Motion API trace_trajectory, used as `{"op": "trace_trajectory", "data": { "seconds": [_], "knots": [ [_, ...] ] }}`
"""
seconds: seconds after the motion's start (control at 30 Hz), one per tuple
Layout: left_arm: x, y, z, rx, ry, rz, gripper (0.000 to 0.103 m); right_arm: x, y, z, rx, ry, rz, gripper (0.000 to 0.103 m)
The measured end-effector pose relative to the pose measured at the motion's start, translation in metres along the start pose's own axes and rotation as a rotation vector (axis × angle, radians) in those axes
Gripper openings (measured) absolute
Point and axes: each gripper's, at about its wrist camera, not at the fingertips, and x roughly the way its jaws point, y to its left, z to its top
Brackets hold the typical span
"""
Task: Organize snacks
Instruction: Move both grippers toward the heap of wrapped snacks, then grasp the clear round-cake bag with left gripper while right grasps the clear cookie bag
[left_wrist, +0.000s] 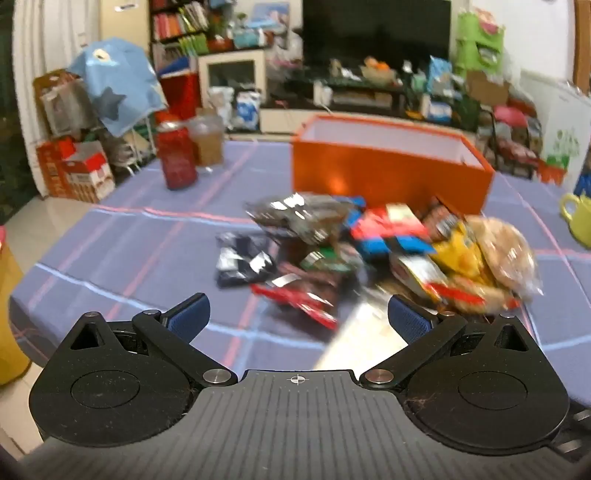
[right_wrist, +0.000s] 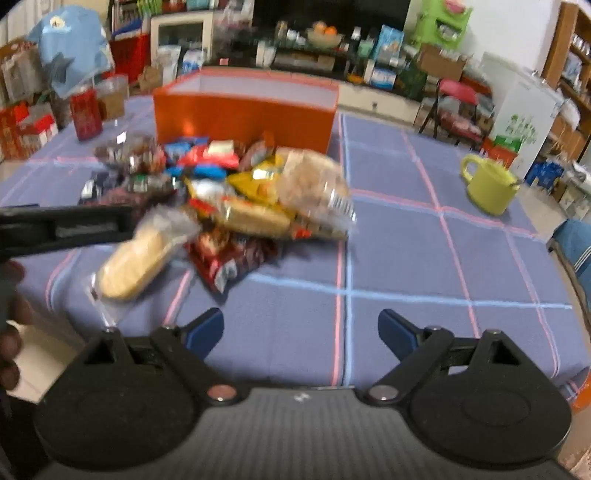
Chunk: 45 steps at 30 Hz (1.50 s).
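On the blue plaid tablecloth (right_wrist: 406, 258) the snack pile (right_wrist: 236, 192) lies before the empty orange box (right_wrist: 243, 110); left gripper (left_wrist: 297, 317) and right gripper (right_wrist: 301, 332) hover wide open, empty: next, grasp one packet.

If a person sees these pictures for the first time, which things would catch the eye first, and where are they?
The eye falls first on the colourful heap of snack packets in the middle of the blue checked tablecloth, with the open orange box standing right behind it. A yellow-green mug stands apart to the right. Both tools, left and right, are open and empty.
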Motion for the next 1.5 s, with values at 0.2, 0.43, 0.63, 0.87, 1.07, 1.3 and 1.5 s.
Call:
{"op": "trace_trajectory", "data": {
  "seconds": [0.2,0.43,0.63,0.87,1.07,1.3,1.5],
  "knots": [
    [-0.002,0.042,0.009,-0.103,-0.012,-0.001,0.091,-0.072,-0.022,-0.002,0.068,-0.476,-0.002,0.091],
    [-0.012,0.063,0.002,-0.132,-0.048,-0.198,0.091,-0.081,-0.056,-0.001,0.084,-0.597,0.045,0.091],
    [0.000,0.030,-0.005,0.111,0.035,-0.228,0.091,-0.075,-0.061,0.004,0.005,-0.670,0.067,0.091],
    [0.020,-0.011,0.009,0.199,0.097,-0.237,0.091,-0.049,-0.066,0.037,-0.039,-0.741,0.154,0.091],
    [0.037,-0.006,0.007,0.202,0.079,-0.239,0.091,-0.003,-0.073,0.064,0.076,-0.614,0.116,0.091],
    [0.050,-0.005,0.003,0.256,0.124,-0.391,0.090,0.059,-0.098,0.066,0.301,-0.356,0.238,0.091],
    [0.061,-0.018,-0.010,0.329,0.191,-0.421,0.080,0.074,-0.073,0.079,0.222,-0.309,0.270,0.091]
  ]
}}
